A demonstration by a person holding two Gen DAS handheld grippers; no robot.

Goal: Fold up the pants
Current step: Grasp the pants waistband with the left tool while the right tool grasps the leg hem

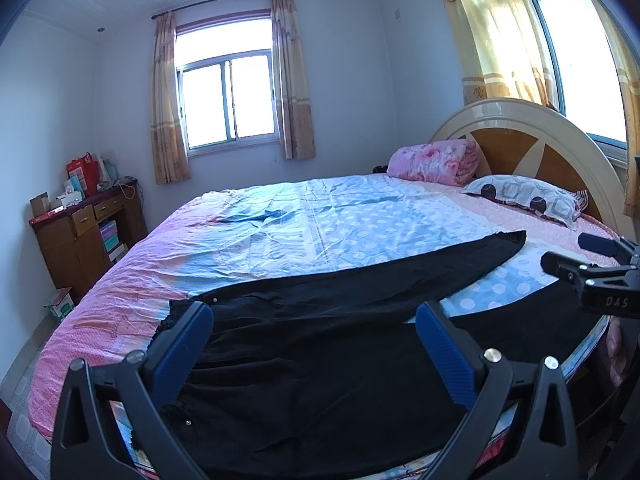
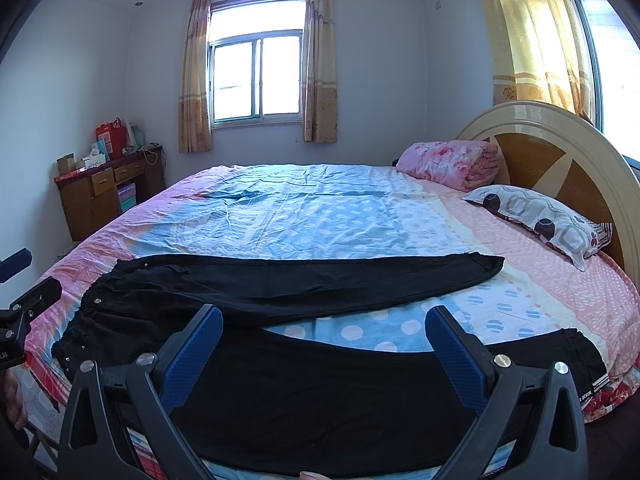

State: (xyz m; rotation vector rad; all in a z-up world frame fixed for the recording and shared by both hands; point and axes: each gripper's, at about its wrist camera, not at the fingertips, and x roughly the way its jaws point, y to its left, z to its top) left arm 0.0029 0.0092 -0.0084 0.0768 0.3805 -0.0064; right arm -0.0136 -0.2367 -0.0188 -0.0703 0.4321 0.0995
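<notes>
A: Where were the pants [image 2: 280, 280]?

B: I saw them spread flat on the bed [image 2: 320, 216], along its near edge: waistband toward my left, both legs running right, the far leg ending short of the patterned pillow [image 2: 540, 216]. A white label at the near leg's hem [image 2: 592, 390] carried lettering too small for me to read.

A: Any legible writing?

B: Only "DAS" on the right gripper's body, in the left wrist view.

A: Containers?

B: A red bag [image 1: 84, 172] and small boxes stood on the wooden desk [image 1: 88, 236]; I could not see inside them.

A: And the tongs?

B: The left gripper [image 1: 314, 314] hovered over the waistband, jaws wide, holding nothing. The right gripper [image 2: 324, 318] was poised above the near leg, equally wide, also empty.
</notes>
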